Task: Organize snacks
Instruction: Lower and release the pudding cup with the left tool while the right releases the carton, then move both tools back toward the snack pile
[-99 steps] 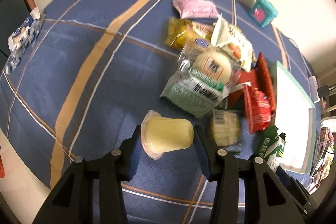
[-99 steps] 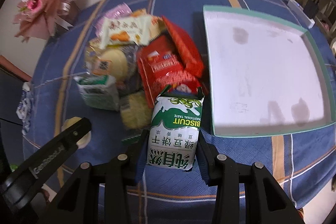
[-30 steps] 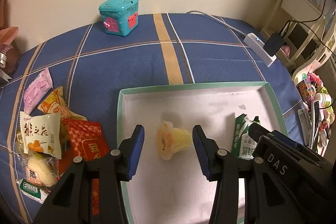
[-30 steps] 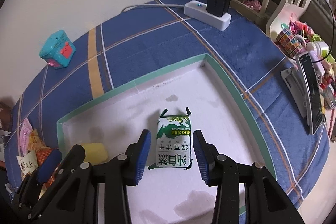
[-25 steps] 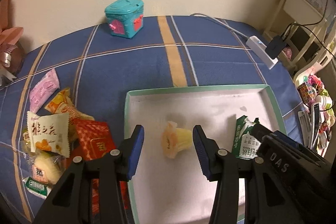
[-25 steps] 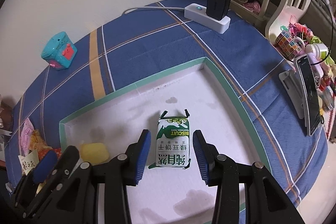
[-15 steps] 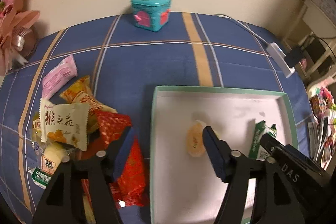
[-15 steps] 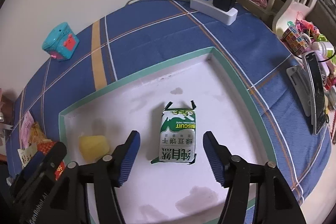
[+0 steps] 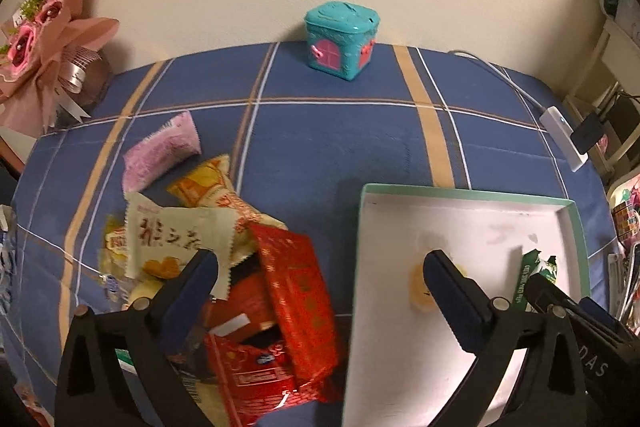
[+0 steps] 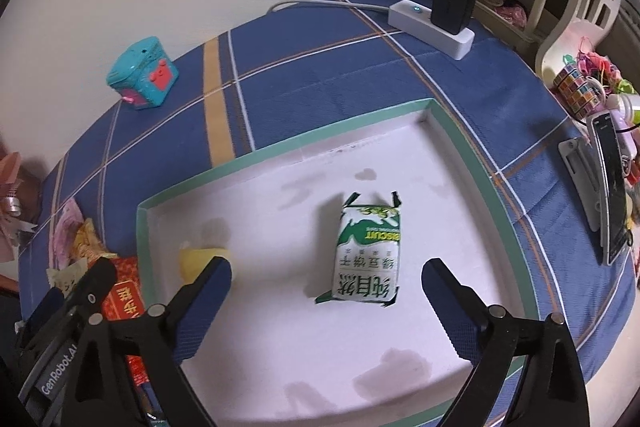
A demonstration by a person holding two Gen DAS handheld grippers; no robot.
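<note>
A white tray with a green rim (image 10: 280,153) lies on the blue plaid cloth. On its floor is a green biscuit pack (image 10: 368,255), flat between the jaws of my right gripper (image 10: 328,273), which are opening; the pads stand clear of it. A yellow snack (image 10: 200,259) rests near the tray's left wall, half hidden by a finger. My left gripper (image 9: 320,267) is also opening with nothing held, straddling the tray's left rim (image 9: 356,267). The yellow snack (image 9: 418,287) sits beside its right finger. A snack pile with red packs (image 9: 296,291) lies to the left.
A teal toy box (image 9: 340,43) stands at the back by the wall, a pink bouquet (image 9: 40,39) at far left. A white power strip (image 10: 432,23) with a black charger lies at the back right. A phone on a stand (image 10: 608,187) and clutter sit past the right edge.
Both grippers opened wide and let go: the yellow snack and the green biscuit pack now lie loose in the tray. My left gripper swung left toward the snack pile.
</note>
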